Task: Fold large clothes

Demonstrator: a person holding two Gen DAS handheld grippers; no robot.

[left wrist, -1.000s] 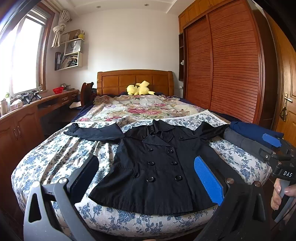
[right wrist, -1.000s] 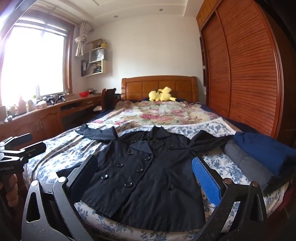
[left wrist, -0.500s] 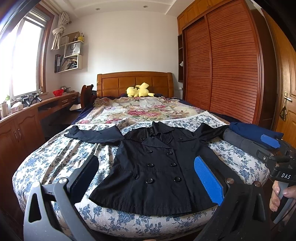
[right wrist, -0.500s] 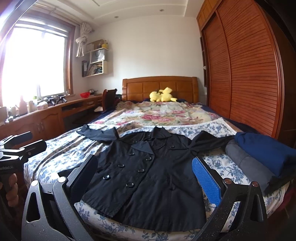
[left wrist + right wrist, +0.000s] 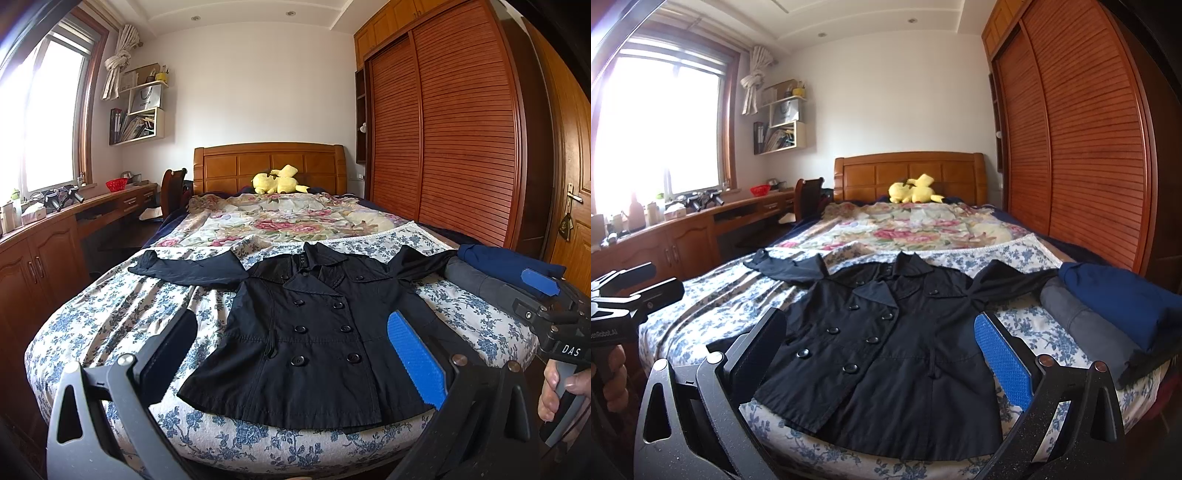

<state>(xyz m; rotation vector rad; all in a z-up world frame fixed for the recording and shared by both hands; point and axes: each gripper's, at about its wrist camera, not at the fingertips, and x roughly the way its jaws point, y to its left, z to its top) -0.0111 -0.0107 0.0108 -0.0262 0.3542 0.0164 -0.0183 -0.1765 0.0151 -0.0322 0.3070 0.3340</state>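
Note:
A black double-breasted coat (image 5: pixel 314 332) lies face up on the blue-flowered sheet of the bed (image 5: pixel 122 317), sleeves spread to both sides, hem toward me. It also shows in the right wrist view (image 5: pixel 897 350). My left gripper (image 5: pixel 291 354) is open and empty, held in the air before the hem. My right gripper (image 5: pixel 882 354) is open and empty, also in front of the hem and clear of the cloth. The right gripper shows at the right edge of the left wrist view (image 5: pixel 554 314).
Folded blue and grey clothes (image 5: pixel 1115 314) are stacked on the bed's right edge, touching the coat's right sleeve. A yellow plush toy (image 5: pixel 277 179) sits by the headboard. A wooden wardrobe (image 5: pixel 461 129) stands right, a wooden desk (image 5: pixel 55 236) left.
Both grippers have risen and tilted slightly, so the coat sits a little lower in both views. The coat has not moved. Both grippers stay open.

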